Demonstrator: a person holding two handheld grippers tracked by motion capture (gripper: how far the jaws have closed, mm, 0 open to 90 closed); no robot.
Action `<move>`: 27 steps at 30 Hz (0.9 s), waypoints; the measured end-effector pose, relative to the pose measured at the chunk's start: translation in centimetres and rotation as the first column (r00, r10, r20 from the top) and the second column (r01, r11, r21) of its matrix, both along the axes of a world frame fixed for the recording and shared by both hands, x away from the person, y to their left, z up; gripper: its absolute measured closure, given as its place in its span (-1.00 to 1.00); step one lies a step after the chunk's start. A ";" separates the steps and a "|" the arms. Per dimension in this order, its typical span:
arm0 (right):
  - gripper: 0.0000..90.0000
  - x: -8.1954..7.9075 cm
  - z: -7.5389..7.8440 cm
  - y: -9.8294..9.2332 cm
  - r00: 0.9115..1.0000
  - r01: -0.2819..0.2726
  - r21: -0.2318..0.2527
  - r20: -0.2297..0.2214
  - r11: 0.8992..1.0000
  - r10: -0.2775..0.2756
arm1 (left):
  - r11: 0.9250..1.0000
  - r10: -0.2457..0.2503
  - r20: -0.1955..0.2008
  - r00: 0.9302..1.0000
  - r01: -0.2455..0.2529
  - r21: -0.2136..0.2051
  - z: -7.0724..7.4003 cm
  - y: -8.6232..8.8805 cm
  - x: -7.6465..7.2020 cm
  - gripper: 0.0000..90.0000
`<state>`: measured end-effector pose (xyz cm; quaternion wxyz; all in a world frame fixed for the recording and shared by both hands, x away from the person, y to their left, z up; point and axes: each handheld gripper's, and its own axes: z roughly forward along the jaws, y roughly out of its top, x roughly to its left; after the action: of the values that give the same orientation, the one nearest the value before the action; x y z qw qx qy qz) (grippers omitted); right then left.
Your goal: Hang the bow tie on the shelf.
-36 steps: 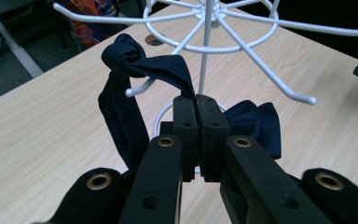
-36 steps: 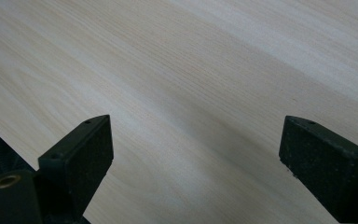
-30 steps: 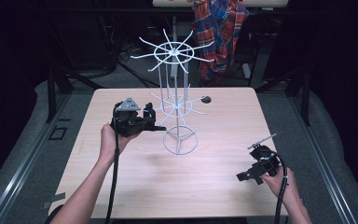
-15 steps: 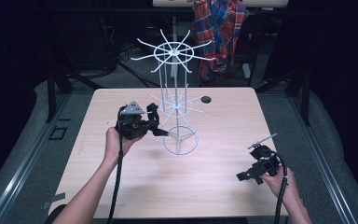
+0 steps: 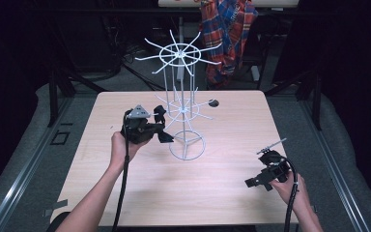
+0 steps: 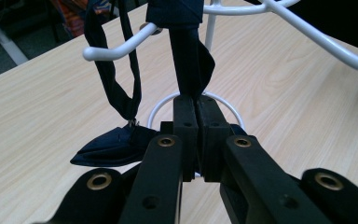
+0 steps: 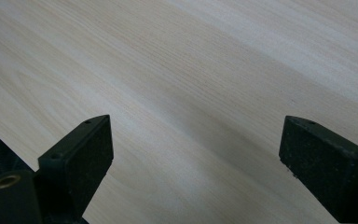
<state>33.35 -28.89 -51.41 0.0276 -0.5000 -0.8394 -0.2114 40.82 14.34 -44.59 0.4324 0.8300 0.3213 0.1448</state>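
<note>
At the wooden table (image 5: 125,193), we see the left gripper (image 6: 196,109) clamped on a dark blue fabric strap (image 6: 191,56) draped over a lower arm of the white wire rack (image 5: 186,111), the strap at nine o'clock from the rack's post. At four o'clock from the rack, the right gripper (image 7: 196,154) rests with its jaws wide apart over bare wood.

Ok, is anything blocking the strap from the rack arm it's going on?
Nothing visible does. The left gripper is shut on the strap, which already hangs by the white rack arm; bare table lies below.
</note>
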 end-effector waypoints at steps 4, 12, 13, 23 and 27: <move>-0.79 0.0 0.0 0.0 1.000 0.002 0.002 0.001 1.000 -0.002 | 1.000 0.007 0.002 1.000 -0.007 0.004 0.0 0.1 0.2 0.95; -0.79 -0.1 -0.1 0.1 1.000 0.020 0.007 0.007 1.000 -0.020 | 0.999 0.041 0.015 0.999 -0.041 0.001 -0.2 0.7 0.6 0.95; -0.79 -0.1 -0.1 0.1 1.000 0.020 0.007 0.007 1.000 -0.020 | 0.999 0.046 0.017 0.999 -0.046 0.000 -0.2 0.7 0.6 0.95; -0.79 0.1 0.1 0.0 1.000 -0.019 -0.030 -0.004 0.999 0.019 | 0.998 0.061 0.043 0.997 -0.061 -0.001 -0.4 0.7 1.2 0.95; -0.79 -0.1 -0.1 0.1 1.000 0.015 -0.005 0.012 1.000 -0.015 | 0.998 0.063 0.040 0.997 -0.063 -0.001 -0.4 1.0 1.4 0.94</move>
<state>33.27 -28.76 -51.51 0.0199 -0.5050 -0.8363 -0.2125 42.18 15.30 -45.03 0.4340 0.8164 0.3385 0.1748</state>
